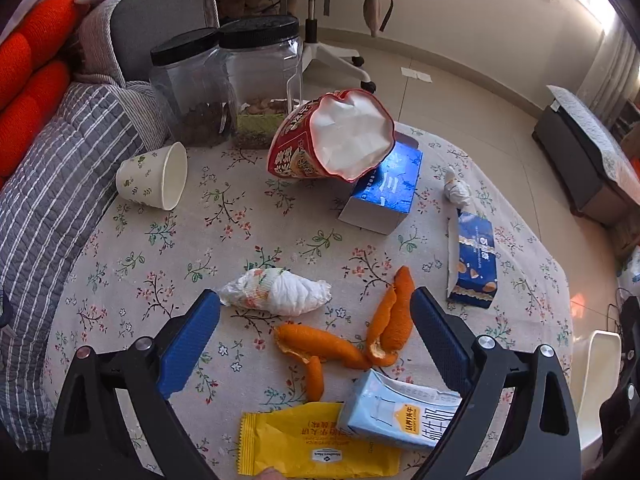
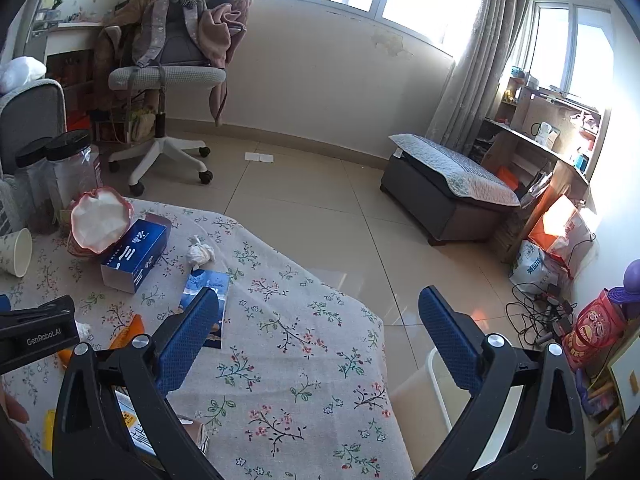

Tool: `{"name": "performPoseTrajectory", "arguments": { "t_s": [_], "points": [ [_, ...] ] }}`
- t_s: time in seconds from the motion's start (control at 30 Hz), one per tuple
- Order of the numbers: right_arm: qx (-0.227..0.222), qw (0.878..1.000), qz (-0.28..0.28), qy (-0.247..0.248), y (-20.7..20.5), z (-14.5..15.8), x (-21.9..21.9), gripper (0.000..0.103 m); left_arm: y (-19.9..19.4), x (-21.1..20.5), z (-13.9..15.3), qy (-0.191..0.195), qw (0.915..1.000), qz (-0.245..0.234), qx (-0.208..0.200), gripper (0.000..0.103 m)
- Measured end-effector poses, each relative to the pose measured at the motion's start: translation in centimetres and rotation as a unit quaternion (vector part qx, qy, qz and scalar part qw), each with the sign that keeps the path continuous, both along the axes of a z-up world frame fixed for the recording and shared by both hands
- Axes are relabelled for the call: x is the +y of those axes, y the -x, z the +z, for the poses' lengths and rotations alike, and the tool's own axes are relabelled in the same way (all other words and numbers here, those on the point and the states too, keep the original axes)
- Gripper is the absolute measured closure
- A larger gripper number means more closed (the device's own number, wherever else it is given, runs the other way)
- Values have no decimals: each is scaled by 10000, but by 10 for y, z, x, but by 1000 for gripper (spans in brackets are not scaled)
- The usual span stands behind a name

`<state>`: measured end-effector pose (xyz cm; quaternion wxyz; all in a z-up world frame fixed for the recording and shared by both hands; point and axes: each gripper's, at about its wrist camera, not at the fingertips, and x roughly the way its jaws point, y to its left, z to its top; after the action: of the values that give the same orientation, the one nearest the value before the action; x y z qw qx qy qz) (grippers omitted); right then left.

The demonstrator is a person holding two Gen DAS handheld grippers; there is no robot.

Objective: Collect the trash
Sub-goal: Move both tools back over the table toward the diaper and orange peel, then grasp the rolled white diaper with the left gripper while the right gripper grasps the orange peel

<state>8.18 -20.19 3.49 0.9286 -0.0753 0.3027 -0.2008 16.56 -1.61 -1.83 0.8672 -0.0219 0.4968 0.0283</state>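
Both held wide apart and empty, the left gripper (image 1: 316, 308) hangs over orange peel (image 1: 344, 340) and a crumpled tissue (image 1: 276, 292) on the cloth-covered counter (image 1: 160, 240) — the right gripper (image 2: 320, 312) over the counter's edge.

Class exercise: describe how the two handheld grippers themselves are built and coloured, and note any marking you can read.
Both the left gripper and right gripper have black angular frames with silver bolts and blue textured pads. The left gripper's body, in the right view, reads "GenRobot.AI".

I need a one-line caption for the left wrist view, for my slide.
Open left gripper above curled orange peel and crumpled white tissue on floral tablecloth.
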Motion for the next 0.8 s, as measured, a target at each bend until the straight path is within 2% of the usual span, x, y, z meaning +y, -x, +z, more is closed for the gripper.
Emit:
{"name": "performPoseTrajectory", "arguments": {
  "t_s": [0.1, 0.2, 0.3, 0.57, 0.67, 0.73, 0.8],
  "points": [
    [228, 9994, 266, -69, -10, -8, 7, 7, -25, 7, -20, -266, 9962, -564, 602, 10],
    [480, 9968, 621, -168, -21, -17, 15, 7, -44, 14, -40, -467, 9856, -1108, 1187, 10],
    [745, 9932, 861, -243, -29, -25, 19, 7, -55, 17, -52, -595, 9784, -1409, 1389, 10],
    [1383, 9810, 1193, -660, -43, -48, 19, 7, -61, 20, -79, -449, 9686, -1745, 1714, 10],
    [1634, 9733, 1324, -919, -48, -57, 21, 7, -56, 18, -85, -550, 9636, -1909, 1788, 24],
    [1780, 9678, 1393, -1107, -53, -62, 22, 7, -53, 22, -86, -535, 9625, -1945, 1813, 38],
    [1876, 9641, 1411, -1243, -59, -65, 24, 7, -50, 26, -81, -497, 9631, -1946, 1791, 43]
  ]
}}
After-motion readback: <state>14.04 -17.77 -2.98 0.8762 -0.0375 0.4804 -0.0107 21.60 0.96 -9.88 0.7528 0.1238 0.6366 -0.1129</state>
